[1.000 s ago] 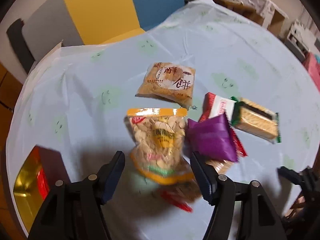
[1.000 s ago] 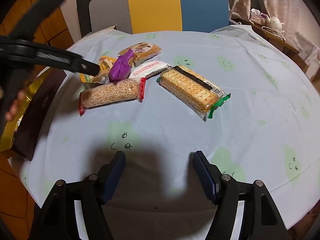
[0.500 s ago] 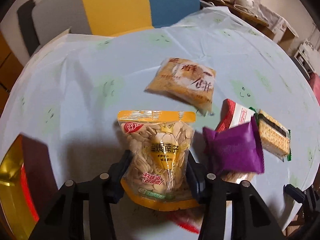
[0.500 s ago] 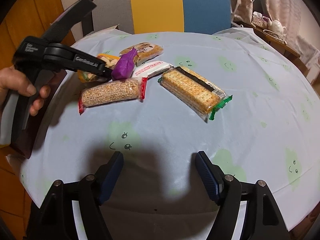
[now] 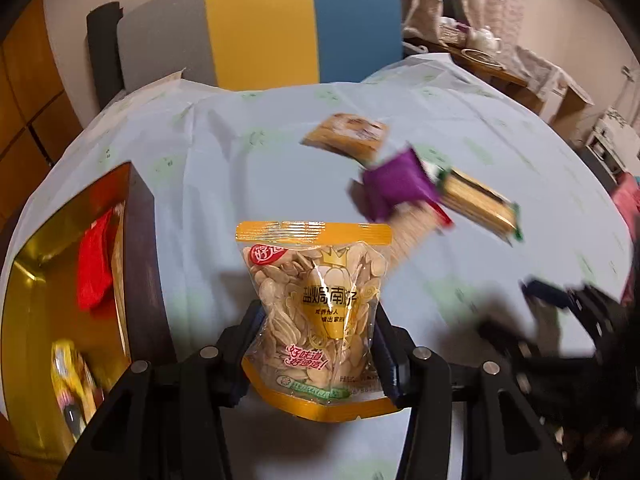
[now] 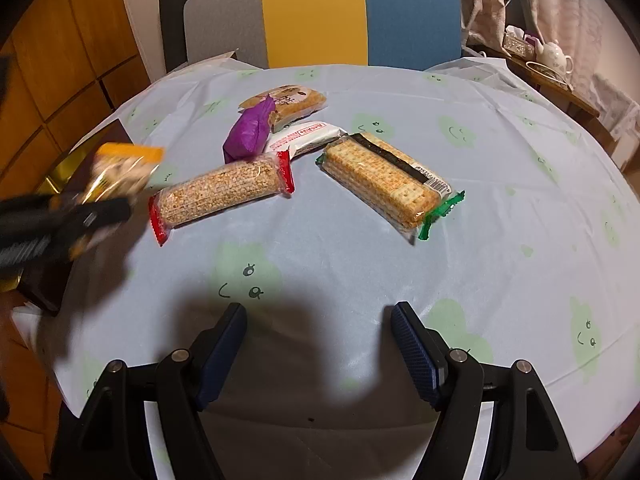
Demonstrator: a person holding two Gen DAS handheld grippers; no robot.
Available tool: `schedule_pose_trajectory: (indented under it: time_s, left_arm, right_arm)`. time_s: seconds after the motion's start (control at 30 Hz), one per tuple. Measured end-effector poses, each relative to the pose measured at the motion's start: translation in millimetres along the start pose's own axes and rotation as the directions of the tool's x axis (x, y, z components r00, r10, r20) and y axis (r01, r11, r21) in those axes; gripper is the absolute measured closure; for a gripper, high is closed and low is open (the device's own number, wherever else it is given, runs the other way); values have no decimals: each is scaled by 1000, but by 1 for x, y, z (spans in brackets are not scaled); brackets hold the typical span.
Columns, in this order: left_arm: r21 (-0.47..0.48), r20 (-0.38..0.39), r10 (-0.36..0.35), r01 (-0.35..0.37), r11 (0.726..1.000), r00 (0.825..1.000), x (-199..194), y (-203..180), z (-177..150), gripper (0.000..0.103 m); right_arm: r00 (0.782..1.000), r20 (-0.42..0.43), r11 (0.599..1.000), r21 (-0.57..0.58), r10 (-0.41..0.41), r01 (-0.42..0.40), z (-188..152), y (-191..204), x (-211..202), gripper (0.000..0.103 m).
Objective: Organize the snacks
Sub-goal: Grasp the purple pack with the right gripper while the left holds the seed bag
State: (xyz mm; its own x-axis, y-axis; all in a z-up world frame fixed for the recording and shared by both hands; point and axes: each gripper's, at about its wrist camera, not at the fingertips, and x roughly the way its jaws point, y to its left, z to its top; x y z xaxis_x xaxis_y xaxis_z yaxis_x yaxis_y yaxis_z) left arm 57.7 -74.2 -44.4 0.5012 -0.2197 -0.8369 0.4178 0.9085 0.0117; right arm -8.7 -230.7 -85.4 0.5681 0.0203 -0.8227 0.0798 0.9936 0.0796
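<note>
My left gripper (image 5: pixel 316 344) is shut on a clear bag of pumpkin seeds (image 5: pixel 316 300) with yellow edges, held up above the table. It also shows blurred at the left of the right wrist view (image 6: pixel 120 172). A gold-lined box (image 5: pixel 80 280) with a dark rim sits at the left and holds a red packet (image 5: pixel 94 264). On the tablecloth lie a purple packet (image 6: pixel 250 130), a sesame bar with red ends (image 6: pixel 220 194), a cracker pack with green ends (image 6: pixel 384 176), a white packet (image 6: pixel 308 138) and a pastry pack (image 6: pixel 288 102). My right gripper (image 6: pixel 318 332) is open and empty near the table's front edge.
A round table with a pale blue cloth (image 6: pixel 480 200) fills both views. A grey, yellow and blue chair (image 6: pixel 316 12) stands behind it. A side table with a teapot (image 6: pixel 554 56) is at the far right. Wooden panels (image 6: pixel 60 60) are at the left.
My left gripper closed on the seed bag, lifted it and carried it left toward the gold box. The right gripper has stayed in place, open.
</note>
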Motion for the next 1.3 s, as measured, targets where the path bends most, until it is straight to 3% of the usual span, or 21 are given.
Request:
schedule_pose_trajectory:
  time_s: [0.23,0.53,0.63,0.93,1.0,1.03,1.13,1.3]
  left_arm:
    - [49,-45,-21,23,999,999,14,-16,-40,52]
    - [29,20,-46,46,999,999,16,-13,-54,50]
    - [23,33,-52,52,998,998,14,-12,-57,50]
    - [11,43,-75,75,997,996,13,-9,-57,50]
    - [7,43,-80,80,997,996,12,-8,-57,50]
    - [6,43,-81,81,997,996,13,-8,-57,50]
    - [6,45,-81,81,997,996,13,-8,-57,50]
    - [7,48,-77,77,997,996,13,-7,-57,50]
  right_arm:
    - [999,-29,999,-2,35,-35,11,-4,-1,32]
    - [993,57,995,2,100,-101,72,-2,-18,36]
    - [990,49,992,-18,129,-128,94,9,-9,36]
    - [994,-24,991,-84,106,-107,128,46,42,37]
    - [995,-39,991,-99,87,-90,130,52,53,49]
    - [995,-49,990,-111,81,-86,131,55,58,68]
    - [997,-36,987,-148,63,-68,132,63,58,71]
    - [991,32,989,-77,129,-126,129,49,25,72]
